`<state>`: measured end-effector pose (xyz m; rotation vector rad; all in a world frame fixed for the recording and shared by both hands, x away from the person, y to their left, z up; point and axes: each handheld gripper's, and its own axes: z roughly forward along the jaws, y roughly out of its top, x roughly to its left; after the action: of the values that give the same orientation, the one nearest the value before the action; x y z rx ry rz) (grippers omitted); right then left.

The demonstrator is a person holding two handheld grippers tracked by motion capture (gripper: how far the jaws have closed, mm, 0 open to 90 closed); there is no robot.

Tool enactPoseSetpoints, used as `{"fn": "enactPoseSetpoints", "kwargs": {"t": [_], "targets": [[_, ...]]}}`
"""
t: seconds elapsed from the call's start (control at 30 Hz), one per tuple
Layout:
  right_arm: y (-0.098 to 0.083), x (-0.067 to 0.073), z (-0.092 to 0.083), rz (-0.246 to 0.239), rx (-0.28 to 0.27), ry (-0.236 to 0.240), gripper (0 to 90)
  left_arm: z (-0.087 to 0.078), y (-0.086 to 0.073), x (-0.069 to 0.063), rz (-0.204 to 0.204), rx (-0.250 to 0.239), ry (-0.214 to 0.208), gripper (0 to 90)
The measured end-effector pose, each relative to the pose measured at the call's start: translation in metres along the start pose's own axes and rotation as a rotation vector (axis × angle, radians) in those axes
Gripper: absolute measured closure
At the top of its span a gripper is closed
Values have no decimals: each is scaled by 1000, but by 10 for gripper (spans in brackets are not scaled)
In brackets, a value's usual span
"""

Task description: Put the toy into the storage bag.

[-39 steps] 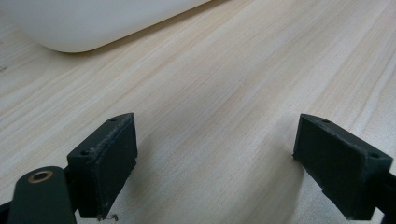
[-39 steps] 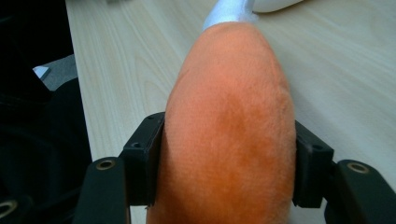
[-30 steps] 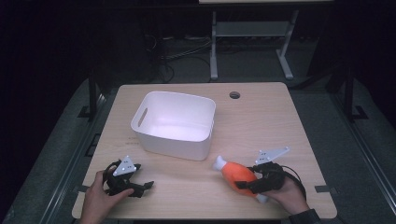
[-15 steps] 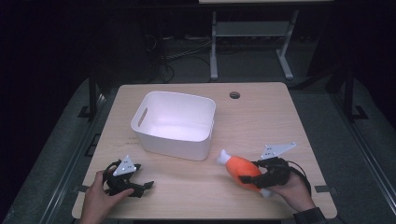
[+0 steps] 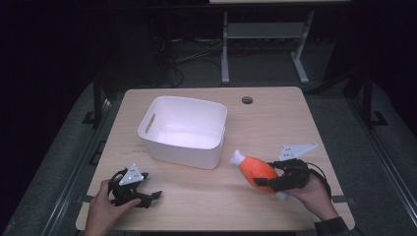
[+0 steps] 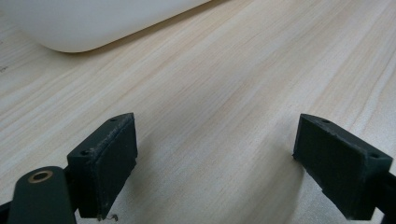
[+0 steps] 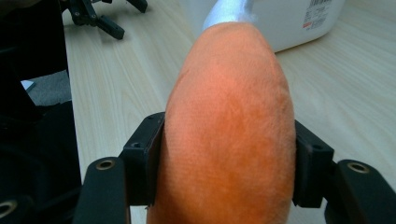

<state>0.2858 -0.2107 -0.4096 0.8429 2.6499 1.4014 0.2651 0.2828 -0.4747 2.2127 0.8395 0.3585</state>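
Lower right of the high view, my right gripper (image 5: 275, 183) has its jaws clamped on the fat orange body of a plush drumstick toy (image 5: 256, 170), white bone tip pointing up-left toward the white plastic bin (image 5: 183, 130). In the right gripper view the pads squeeze both flanks of the drumstick (image 7: 231, 126), which bulges past them, so the grip looks firm; the bin's labelled wall (image 7: 299, 21) sits at top right, just past the toy's tip. Toy appears lifted off the light wood table (image 5: 275, 123), near the bin's right corner but apart from it. My guess: held by the thick end so the bone end leads over the rim for a drop into the bin, which looks empty. Lower left of the high view, my left gripper (image 5: 147, 195) rests low on the table, jaws spread wide with nothing between them; its own view shows bare wood between the pads (image 6: 107, 158), parked out of the way.
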Motion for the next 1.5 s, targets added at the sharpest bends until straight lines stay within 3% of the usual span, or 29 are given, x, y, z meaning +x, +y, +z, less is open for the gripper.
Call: {"fn": "enactPoseSetpoints", "kwargs": {"t": [0.57, 1.5], "targets": [[15, -6, -17, -22, -63, 5, 379, 0, 0, 0, -6, -4, 1, 127], [67, -12, -25, -88, -170, 34, 375, 0, 0, 0, -3, -4, 1, 127]]}}
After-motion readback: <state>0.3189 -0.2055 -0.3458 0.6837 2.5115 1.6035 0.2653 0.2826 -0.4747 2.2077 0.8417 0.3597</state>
